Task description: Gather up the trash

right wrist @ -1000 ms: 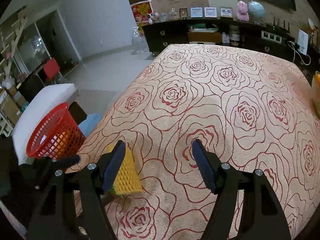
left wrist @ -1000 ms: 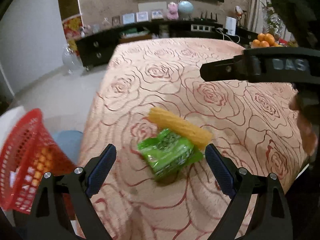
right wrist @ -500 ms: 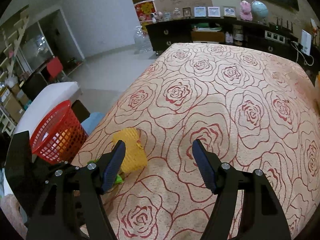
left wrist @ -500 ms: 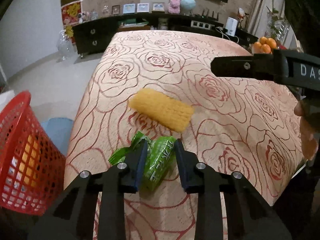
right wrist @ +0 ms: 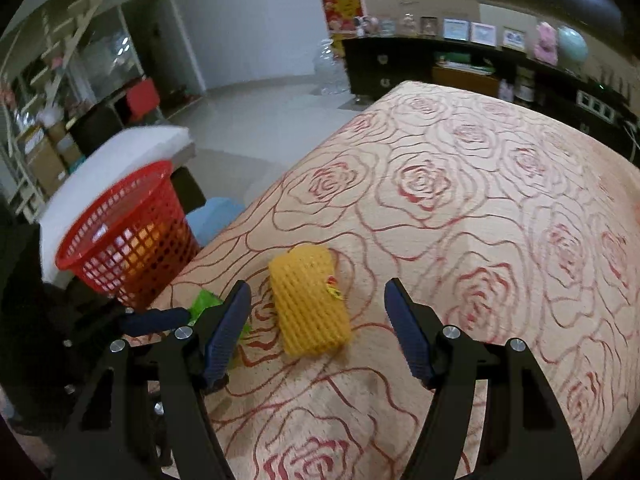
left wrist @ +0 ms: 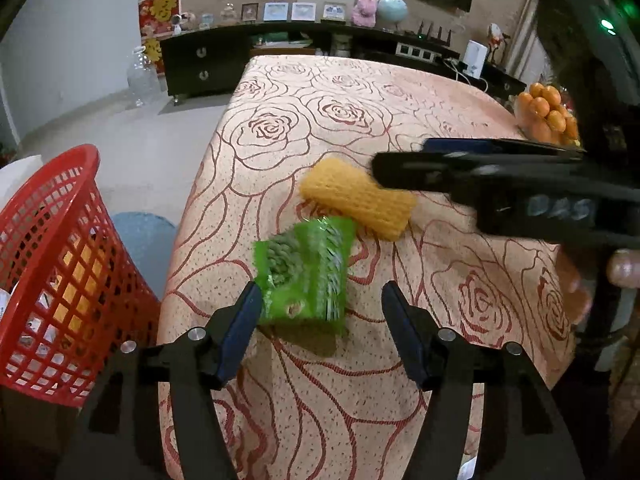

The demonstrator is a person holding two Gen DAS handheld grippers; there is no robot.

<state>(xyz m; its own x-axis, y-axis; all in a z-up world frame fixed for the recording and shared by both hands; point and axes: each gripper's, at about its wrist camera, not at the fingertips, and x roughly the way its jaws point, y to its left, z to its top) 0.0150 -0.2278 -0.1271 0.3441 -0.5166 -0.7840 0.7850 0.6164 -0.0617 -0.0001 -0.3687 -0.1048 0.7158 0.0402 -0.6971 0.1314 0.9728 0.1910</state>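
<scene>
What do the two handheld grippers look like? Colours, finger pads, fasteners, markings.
Both match. The left gripper and right gripper have matte black angular frames, two fingers with dark blue ribbed pads, and silver round screw heads at the joints. The right gripper's body carries pale lettering reading "DAS". No cables visible. A bare fingertip shows behind it, no sleeve.

The green wrapper is smeared by motion in the left wrist view, so its print cannot be read. In the right wrist view only a sliver of it shows, near the tablecloth's left edge, the rest hidden behind the right gripper's left finger. The red basket is cut off by the left picture edge; its contents are too unclear to name. The oranges at the far right corner are partly hidden behind dark equipment.
</scene>
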